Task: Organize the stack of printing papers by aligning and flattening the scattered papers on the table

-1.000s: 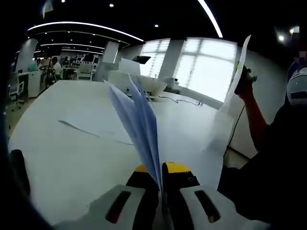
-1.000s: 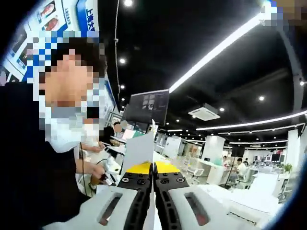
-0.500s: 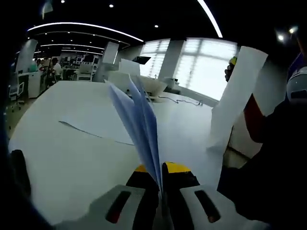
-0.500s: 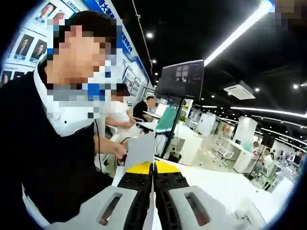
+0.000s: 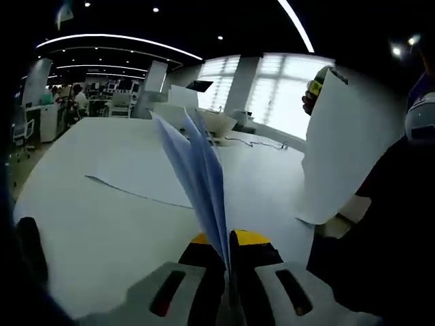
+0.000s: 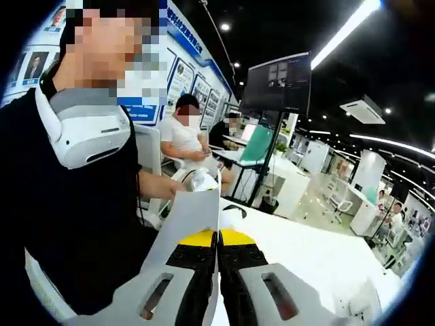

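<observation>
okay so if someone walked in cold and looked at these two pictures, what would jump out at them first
Probably the fan of bluish paper sheets rising straight up out of the shut left tongs above the big white table. Next, the large white sheet held up at the right of the left gripper view by the right tongs, which are shut on it. One more sheet lies flat on the table beyond.

right gripper (image 5: 314, 87) swung its sheet (image 5: 336, 153) broadside, nearer left gripper's camera
</observation>
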The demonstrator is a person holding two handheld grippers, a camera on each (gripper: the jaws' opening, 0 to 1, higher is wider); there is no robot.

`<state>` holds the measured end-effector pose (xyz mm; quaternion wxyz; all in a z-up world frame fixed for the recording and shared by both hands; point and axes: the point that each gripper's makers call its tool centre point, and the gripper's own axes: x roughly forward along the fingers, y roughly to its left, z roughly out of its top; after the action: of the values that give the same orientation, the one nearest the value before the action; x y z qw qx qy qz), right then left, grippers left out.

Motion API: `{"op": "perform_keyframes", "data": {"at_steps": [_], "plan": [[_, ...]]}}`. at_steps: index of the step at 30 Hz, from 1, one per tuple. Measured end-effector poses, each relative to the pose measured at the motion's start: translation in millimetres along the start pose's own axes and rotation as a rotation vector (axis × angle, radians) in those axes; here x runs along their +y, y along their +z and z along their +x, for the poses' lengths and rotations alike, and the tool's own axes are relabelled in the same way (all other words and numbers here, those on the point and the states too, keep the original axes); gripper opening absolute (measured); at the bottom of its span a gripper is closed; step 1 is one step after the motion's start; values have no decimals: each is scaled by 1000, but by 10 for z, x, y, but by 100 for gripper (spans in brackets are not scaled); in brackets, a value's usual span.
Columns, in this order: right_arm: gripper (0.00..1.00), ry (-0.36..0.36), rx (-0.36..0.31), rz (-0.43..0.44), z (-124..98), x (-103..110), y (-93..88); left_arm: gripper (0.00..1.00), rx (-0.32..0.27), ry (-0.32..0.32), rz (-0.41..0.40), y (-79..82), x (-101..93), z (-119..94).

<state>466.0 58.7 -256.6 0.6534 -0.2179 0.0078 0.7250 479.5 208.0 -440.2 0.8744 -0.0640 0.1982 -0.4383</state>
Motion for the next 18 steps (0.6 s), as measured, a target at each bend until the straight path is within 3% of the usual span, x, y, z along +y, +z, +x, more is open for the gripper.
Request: {"op": "perform_keyframes", "data": {"at_steps": [18], "plan": [[0, 54, 143, 12, 659, -190, -454, 7, -4, -3, 2, 8, 71, 0]]}}
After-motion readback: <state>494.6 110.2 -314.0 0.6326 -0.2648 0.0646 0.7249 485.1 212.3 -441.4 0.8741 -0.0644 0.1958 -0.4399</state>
